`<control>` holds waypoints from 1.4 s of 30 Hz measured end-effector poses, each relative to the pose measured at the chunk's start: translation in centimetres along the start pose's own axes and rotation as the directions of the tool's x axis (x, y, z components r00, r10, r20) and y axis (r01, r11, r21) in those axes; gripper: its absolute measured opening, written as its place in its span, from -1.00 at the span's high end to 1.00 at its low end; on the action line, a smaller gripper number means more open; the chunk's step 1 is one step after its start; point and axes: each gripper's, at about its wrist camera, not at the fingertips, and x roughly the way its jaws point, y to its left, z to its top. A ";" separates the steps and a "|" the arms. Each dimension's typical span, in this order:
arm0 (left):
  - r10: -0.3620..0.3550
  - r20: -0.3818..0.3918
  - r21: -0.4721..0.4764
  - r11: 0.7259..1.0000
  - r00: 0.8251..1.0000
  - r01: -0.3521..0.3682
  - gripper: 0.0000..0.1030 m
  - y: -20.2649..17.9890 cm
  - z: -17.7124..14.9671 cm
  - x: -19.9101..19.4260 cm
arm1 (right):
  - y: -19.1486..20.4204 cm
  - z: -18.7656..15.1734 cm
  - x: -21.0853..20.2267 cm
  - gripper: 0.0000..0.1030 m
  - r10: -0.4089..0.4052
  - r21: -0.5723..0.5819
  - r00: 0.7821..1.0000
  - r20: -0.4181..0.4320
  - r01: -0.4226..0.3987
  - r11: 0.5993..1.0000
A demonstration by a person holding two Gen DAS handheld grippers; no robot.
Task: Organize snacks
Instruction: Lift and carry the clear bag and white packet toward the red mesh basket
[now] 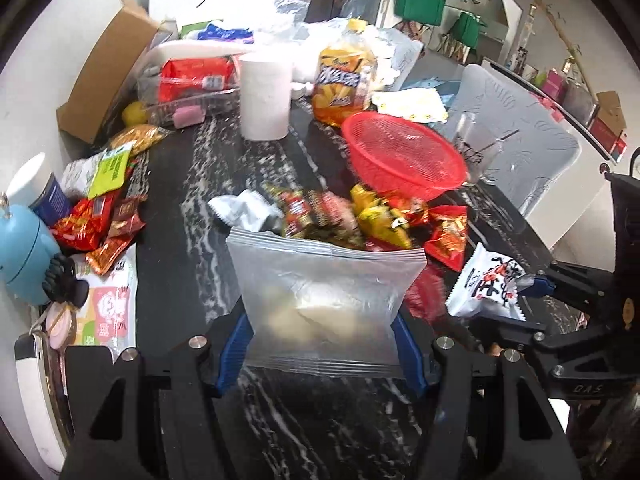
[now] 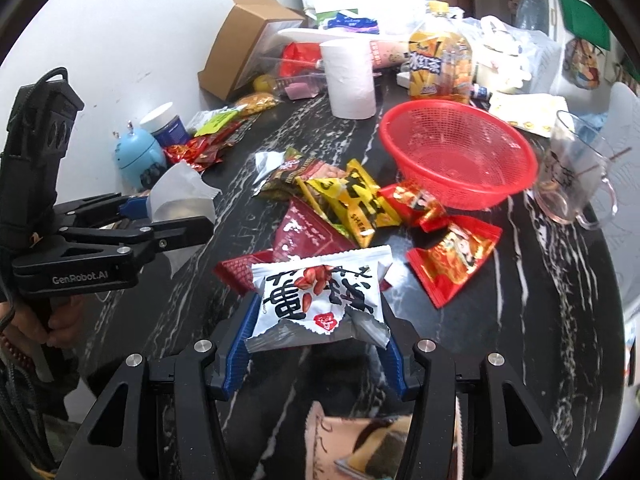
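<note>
My left gripper (image 1: 322,344) is shut on a clear silvery snack packet (image 1: 324,300) and holds it above the dark marble table (image 1: 192,208). It also shows in the right wrist view (image 2: 180,196). My right gripper (image 2: 316,344) is shut on a white peanut packet (image 2: 320,296) with black characters; it appears in the left wrist view (image 1: 488,286) at the right. A pile of red, yellow and dark snack packets (image 2: 352,200) lies on the table ahead. An empty red mesh basket (image 2: 456,156) stands behind the pile.
A paper roll (image 2: 352,76), a yellow drink pack (image 2: 440,68), an open cardboard box (image 2: 244,44) and a clear tray crowd the back. A glass mug (image 2: 572,176) stands right of the basket. More snack packets (image 1: 100,216), a blue toy (image 1: 24,256) and a jar sit left.
</note>
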 end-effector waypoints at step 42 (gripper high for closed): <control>-0.086 0.294 0.195 0.980 0.952 0.028 -0.21 -7.0 19.7 5.3 | -11.9 15.0 -1.7 -0.10 -0.193 0.097 0.948 0.253 0.173 0.980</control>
